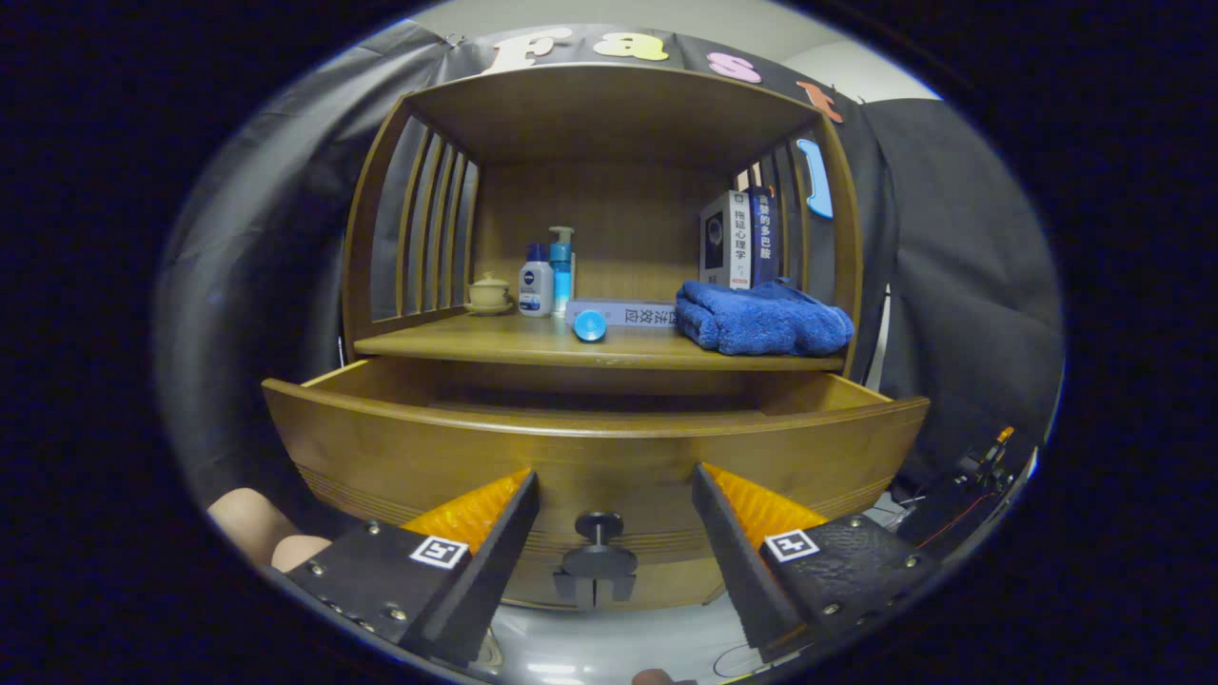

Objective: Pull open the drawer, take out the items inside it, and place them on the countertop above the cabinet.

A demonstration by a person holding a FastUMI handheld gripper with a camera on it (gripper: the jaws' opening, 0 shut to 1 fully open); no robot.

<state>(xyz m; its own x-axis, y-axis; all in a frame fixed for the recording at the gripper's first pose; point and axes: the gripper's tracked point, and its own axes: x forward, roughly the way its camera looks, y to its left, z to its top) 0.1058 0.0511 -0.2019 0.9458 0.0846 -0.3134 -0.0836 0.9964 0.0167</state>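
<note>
While your gripper (pixel 614 495) hangs spread wide before the knob (pixel 599 526), touching nothing, the drawer (pixel 590 447) stands pulled out under the countertop (pixel 533 342), where a towel (pixel 761 319) lies.

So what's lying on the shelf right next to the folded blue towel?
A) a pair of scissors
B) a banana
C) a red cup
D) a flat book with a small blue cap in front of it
D: a flat book lies left of the blue towel on the countertop, with a small blue cap in front of it. The gripper has its jaws open, either side of the drawer knob.
</note>
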